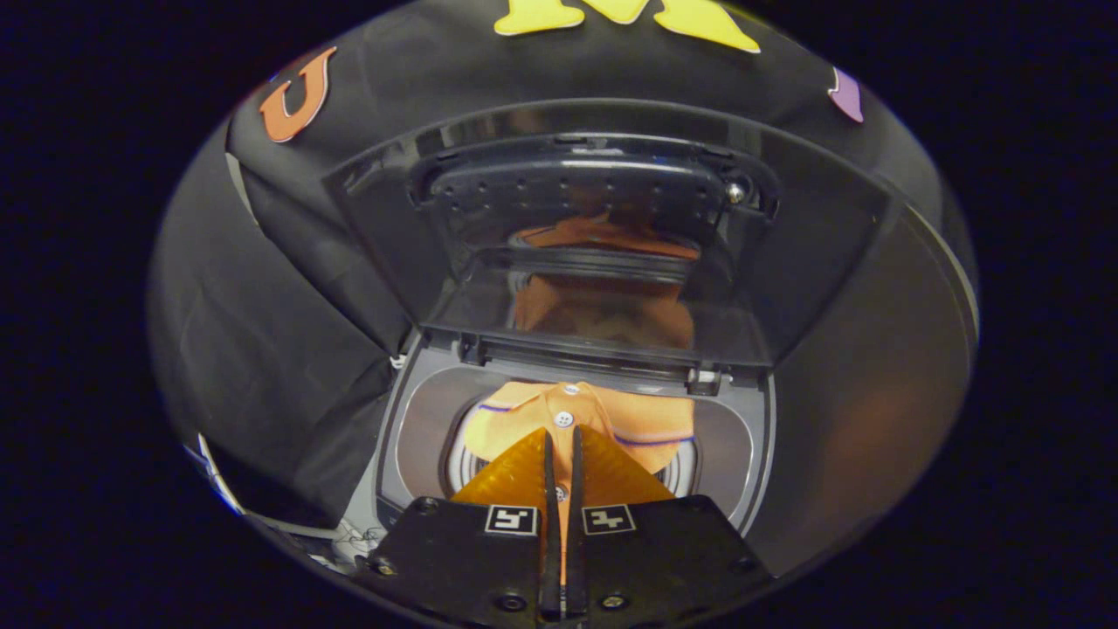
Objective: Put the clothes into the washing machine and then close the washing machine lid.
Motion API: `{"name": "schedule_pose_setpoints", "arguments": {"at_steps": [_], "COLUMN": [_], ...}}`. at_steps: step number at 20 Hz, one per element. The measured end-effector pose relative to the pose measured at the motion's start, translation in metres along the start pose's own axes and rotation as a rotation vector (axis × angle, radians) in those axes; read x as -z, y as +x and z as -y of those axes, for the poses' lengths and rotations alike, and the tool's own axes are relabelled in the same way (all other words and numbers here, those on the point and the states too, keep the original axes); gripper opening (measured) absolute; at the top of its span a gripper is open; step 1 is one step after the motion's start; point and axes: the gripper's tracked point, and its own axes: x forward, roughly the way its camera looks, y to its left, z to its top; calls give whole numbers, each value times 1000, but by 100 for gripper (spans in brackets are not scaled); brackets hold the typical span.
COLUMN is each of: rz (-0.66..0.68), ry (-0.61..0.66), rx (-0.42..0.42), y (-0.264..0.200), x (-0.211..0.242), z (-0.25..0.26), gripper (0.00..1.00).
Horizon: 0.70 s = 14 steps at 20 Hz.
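An orange polo shirt (620,418) with white buttons and a thin purple stripe on its collar lies in the mouth of the top-loading washing machine (417,437). My gripper (562,434) is right over it, its fingers drawn close together with a thin strip of orange cloth pinched between them. The shirt's collar spreads just beyond the fingertips, above the ribbed drum (681,476). Upright behind the opening stands the open dark transparent lid (603,210), which mirrors the orange cloth.
The lid's hinges (703,380) sit at the back edge of the opening. Black booth cloth (271,332) hangs to the left of the machine and behind it. A dark curved panel (873,376) rises on the right.
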Motion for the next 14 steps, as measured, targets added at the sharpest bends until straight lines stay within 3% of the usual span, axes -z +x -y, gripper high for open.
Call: {"name": "schedule_pose_setpoints", "arguments": {"at_steps": [6, 9, 14], "rz": [-72, -90, -71], "ry": [41, 31, 4], "rx": [2, 7, 24], "y": [18, 16, 8], "x": [15, 22, 18], "z": [7, 9, 11], "gripper": [9, 83, 79]}}
